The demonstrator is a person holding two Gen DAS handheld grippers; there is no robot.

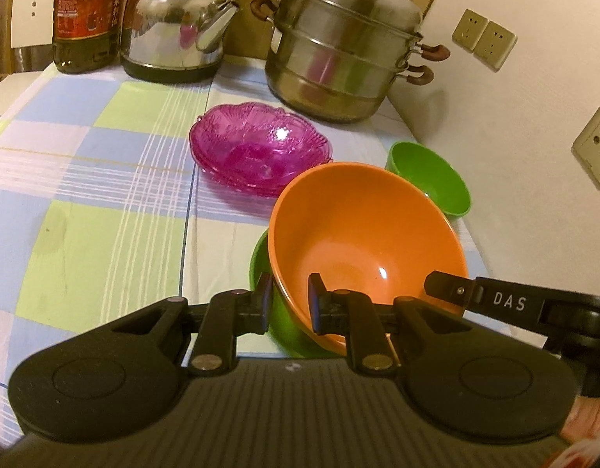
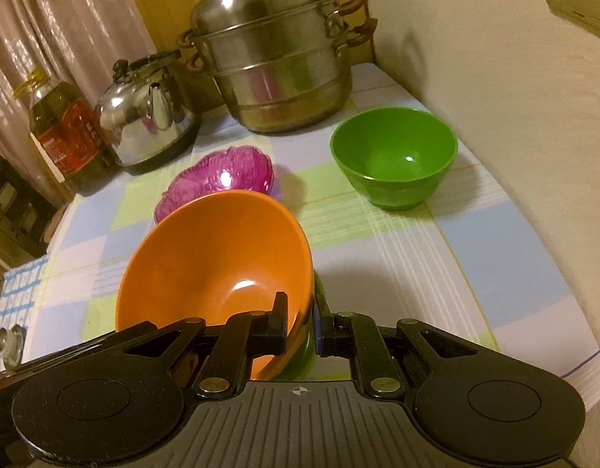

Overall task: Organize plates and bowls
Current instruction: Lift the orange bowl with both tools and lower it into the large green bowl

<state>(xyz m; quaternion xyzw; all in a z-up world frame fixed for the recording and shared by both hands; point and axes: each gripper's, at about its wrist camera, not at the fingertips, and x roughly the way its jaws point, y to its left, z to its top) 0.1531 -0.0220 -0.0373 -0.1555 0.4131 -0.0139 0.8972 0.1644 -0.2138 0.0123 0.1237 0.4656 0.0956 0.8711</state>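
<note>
Both grippers, left (image 1: pixel 290 304) and right (image 2: pixel 300 325), had their fingers clamped on the nested orange bowl (image 1: pixel 362 241) and green bowl (image 1: pixel 261 269), low centre of frame above the worktop (image 1: pixel 105 195). Uneven pulls could probably tilt or slip the pair.

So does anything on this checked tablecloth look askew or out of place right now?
Yes: the large orange plastic bowl is tilted steeply, with both grippers, left and right, clamped on its rim together with a green one under it. Nothing looks spilled or broken.
</note>
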